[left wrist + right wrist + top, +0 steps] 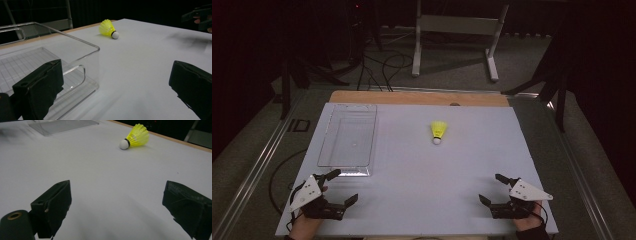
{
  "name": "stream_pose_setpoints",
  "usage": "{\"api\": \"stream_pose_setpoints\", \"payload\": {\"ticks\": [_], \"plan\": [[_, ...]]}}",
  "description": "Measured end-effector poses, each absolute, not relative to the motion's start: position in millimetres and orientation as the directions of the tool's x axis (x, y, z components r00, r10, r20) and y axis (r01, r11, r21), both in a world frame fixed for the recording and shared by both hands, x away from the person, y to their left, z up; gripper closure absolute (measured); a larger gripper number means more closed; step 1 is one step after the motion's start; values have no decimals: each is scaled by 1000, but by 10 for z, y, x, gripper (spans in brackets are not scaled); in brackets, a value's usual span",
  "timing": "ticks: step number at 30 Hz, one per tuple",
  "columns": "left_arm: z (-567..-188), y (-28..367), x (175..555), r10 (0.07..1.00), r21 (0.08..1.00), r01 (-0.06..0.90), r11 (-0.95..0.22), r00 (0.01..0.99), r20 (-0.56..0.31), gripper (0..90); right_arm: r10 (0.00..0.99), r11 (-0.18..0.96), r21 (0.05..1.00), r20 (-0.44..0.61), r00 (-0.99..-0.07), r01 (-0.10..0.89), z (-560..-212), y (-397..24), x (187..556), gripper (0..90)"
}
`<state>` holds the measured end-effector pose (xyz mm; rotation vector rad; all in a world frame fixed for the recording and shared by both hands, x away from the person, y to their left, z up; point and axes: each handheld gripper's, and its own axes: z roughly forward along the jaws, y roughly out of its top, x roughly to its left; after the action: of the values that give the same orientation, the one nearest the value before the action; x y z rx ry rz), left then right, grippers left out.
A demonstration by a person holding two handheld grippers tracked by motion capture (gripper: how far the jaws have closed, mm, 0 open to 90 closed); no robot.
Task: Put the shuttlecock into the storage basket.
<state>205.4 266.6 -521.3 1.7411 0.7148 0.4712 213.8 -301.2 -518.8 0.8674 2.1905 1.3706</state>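
- A yellow shuttlecock [438,131] lies on its side on the white bench [422,170], around the middle of the far half, white cork tip toward the person — well apart from both tools.
- A clear plastic tray [324,150] sits at the bench's left, empty, its long side running away from the person.
- The left tool [343,187] rests at the near left corner, just beside the tray's near end, jaws spread wide and holding nothing.
- The right tool [492,189] rests at the near right corner — jaws likewise wide, gripping nothing.
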Motion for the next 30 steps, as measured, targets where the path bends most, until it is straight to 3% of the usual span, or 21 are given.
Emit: {"api": "stream_pose_setpoints", "payload": {"ticks": [13, 30], "plan": [[-5196, 2645, 2056, 660, 951, 242, -192, 749, -57, 4, 691, 319, 900, -5, -723, 298, -5169, -2997, 2135, 87], [-4945, 2613, 2118, 599, 896, 302, -326, 799, -51, 3, 691, 322, 901, -13, -723, 291, -5133, -2967, 2123, 87]]}}
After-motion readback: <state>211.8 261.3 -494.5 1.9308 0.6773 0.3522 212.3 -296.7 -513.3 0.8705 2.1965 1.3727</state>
